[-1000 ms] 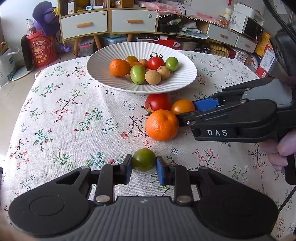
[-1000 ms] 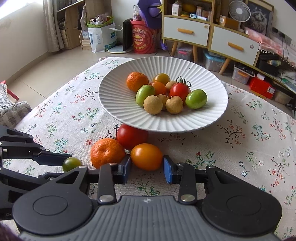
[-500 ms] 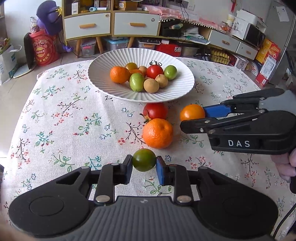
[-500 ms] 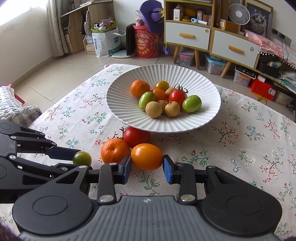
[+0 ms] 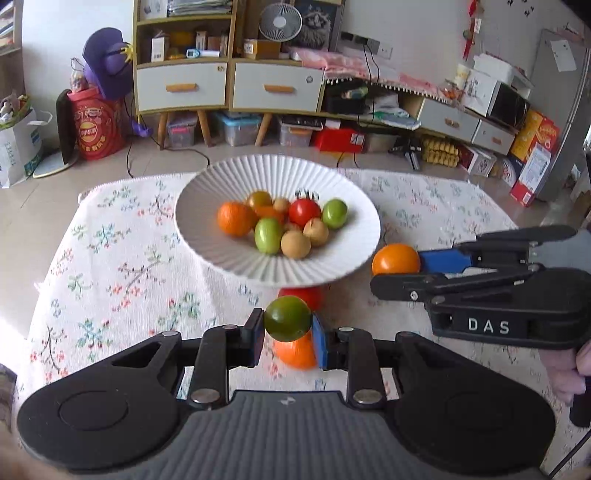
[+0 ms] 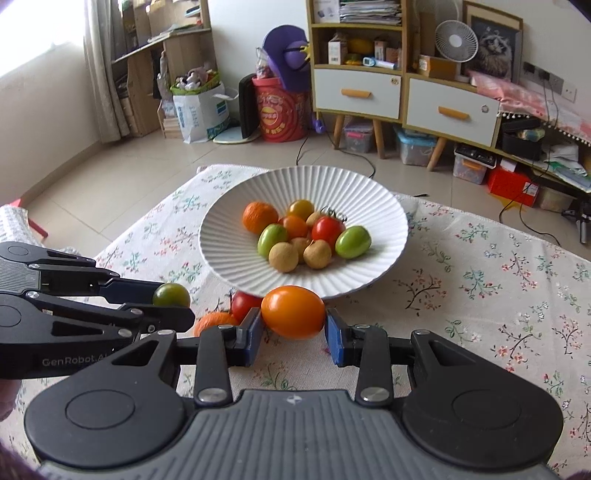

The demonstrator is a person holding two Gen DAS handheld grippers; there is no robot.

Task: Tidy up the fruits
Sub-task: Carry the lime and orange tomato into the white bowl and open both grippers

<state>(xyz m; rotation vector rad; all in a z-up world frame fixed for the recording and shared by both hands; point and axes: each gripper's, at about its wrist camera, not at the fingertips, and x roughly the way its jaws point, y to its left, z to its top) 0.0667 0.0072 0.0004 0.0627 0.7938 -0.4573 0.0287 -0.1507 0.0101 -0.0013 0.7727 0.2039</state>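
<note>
My left gripper (image 5: 288, 338) is clamping a green tomato (image 5: 287, 318), my right gripper (image 6: 293, 334) an orange tomato (image 6: 293, 312); both are hanging just short of the plate (image 6: 236, 236), above the mandarin (image 6: 210, 322) and red tomato (image 6: 245, 303).

At upper left of my left view I see a red bucket (image 5: 95, 127); a desk fan (image 5: 277, 21) tops the cabinet (image 5: 229, 86).

Lived-in home, drawer cabinet (image 6: 356, 94), desk fan (image 6: 456, 40), floral tablecloth (image 6: 498, 280)
</note>
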